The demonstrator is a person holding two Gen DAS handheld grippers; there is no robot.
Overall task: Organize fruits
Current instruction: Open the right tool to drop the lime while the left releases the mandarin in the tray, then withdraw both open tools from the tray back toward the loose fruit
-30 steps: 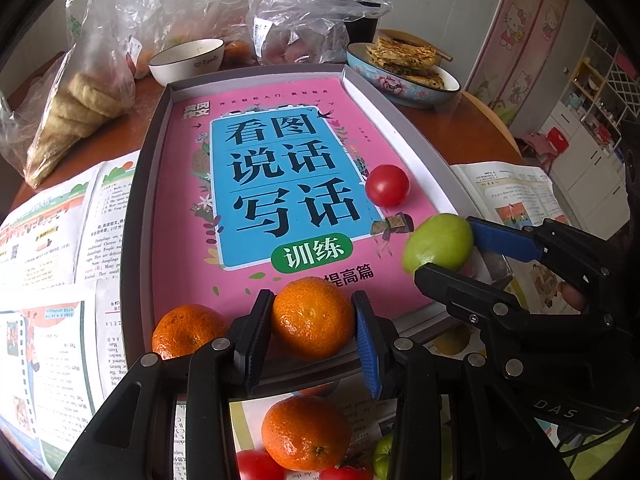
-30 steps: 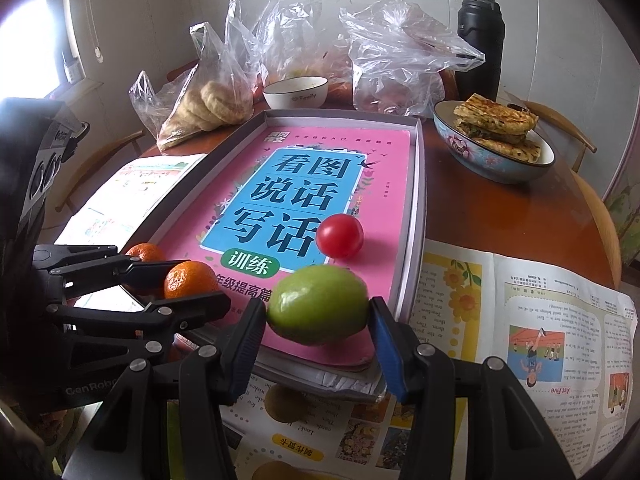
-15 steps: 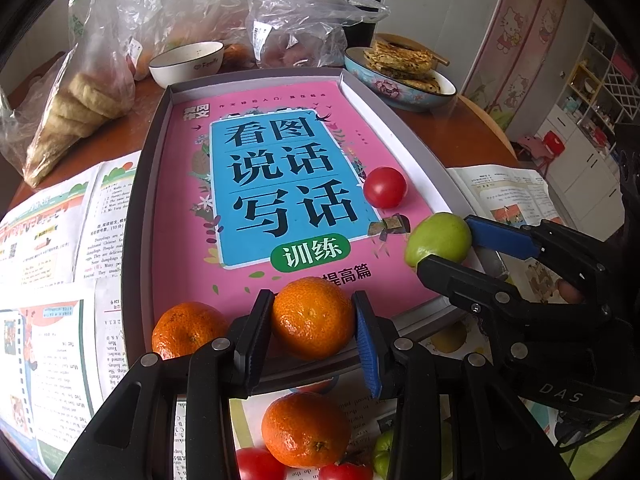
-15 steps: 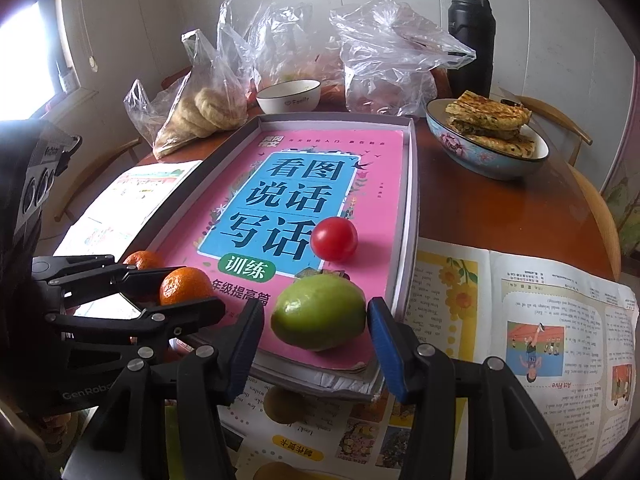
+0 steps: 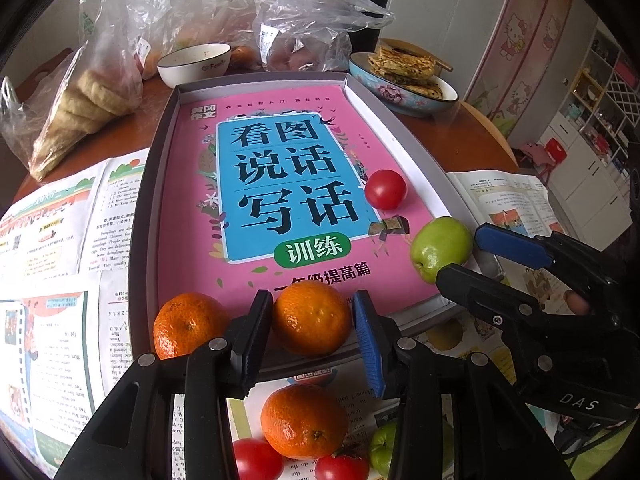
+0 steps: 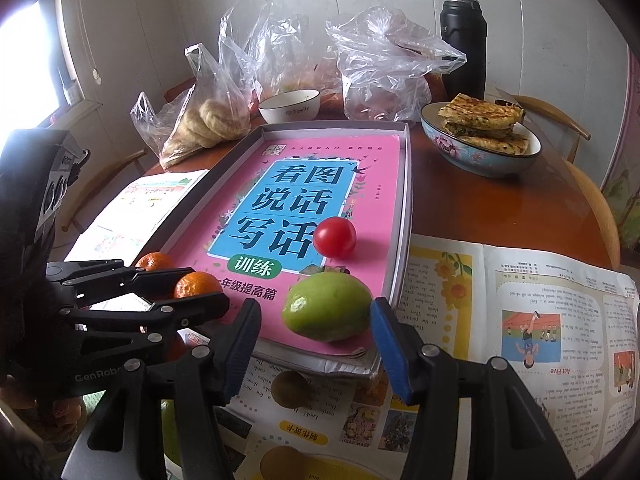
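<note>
Left gripper (image 5: pixel 312 334) jaws are opening, an orange (image 5: pixel 311 318) between them, barely clear. Right gripper (image 6: pixel 314 344) jaws are opening, a green fruit (image 6: pixel 326 306) loose between them.

From my seat I count three oranges: one (image 5: pixel 311 318) between the left fingers, one (image 5: pixel 186 324) beside it, one (image 5: pixel 304 420) lower down. Tomatoes come to three (image 5: pixel 385 189) (image 5: pixel 256 460) (image 5: pixel 342 466), green fruits to two (image 5: pixel 440 249) (image 5: pixel 382 446). I also see two bowls (image 6: pixel 289 106) (image 6: pixel 480 148), one flask (image 6: pixel 463 38) and one pink book (image 6: pixel 300 208).
</note>
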